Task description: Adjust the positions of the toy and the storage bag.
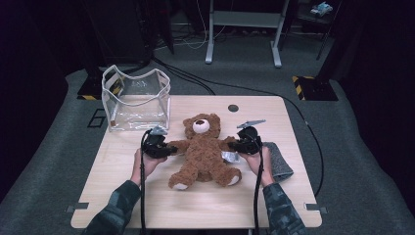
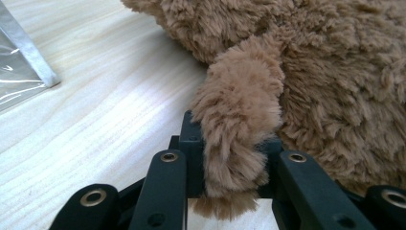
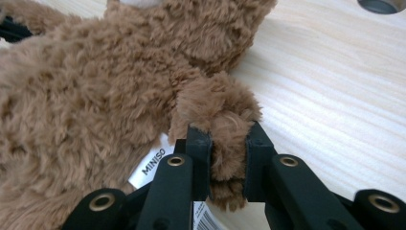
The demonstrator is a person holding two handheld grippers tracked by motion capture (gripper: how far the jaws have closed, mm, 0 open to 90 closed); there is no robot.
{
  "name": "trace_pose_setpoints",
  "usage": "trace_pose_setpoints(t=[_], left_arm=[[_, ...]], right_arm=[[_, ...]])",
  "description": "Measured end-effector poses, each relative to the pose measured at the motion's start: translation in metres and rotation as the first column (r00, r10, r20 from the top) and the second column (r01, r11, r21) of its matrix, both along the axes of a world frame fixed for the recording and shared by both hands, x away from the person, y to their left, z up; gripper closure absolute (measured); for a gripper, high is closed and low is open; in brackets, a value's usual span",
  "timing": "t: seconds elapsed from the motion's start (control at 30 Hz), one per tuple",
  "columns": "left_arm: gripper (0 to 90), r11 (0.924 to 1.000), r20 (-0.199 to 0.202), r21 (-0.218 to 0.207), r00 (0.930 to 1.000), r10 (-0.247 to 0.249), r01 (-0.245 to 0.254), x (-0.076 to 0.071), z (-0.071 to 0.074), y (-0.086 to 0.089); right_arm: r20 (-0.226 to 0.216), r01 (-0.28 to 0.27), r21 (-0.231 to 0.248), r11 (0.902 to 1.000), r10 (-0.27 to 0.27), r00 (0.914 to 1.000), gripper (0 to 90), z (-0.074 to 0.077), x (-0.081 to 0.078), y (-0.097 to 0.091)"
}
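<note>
High view: teddy bear (image 1: 204, 154) lies mid-table on its back, left gripper (image 1: 169, 149) and right gripper (image 1: 234, 145) each clamped on 1 paw (clear bag (image 1: 136, 100) behind, grey cloth (image 1: 279, 160) alongside).

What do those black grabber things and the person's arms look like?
Each hand holds a black grabber. The left gripper and right gripper have two chunky black jaws with brass-ringed holes, and a grey three-cornered plate on top. A black cable trails from each. The sleeves are dark green camouflage.
</note>
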State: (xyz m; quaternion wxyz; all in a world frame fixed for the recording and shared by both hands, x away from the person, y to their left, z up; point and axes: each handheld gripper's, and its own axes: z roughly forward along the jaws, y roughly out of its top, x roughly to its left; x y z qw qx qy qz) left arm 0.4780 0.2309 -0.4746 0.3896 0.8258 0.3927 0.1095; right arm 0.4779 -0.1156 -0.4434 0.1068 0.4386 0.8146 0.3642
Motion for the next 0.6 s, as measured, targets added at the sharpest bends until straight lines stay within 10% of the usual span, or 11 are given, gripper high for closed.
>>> trace_pose_setpoints(t=[0.6], left_arm=[[67.6,0.9999,-0.047,-0.009,0.9989,0.009,-0.01,0.007,0.0,0.009]], right_arm=[[0.002,-0.01,0.017,0.9998,0.01,1.0,71.0,-0.009,-0.015,0.006]])
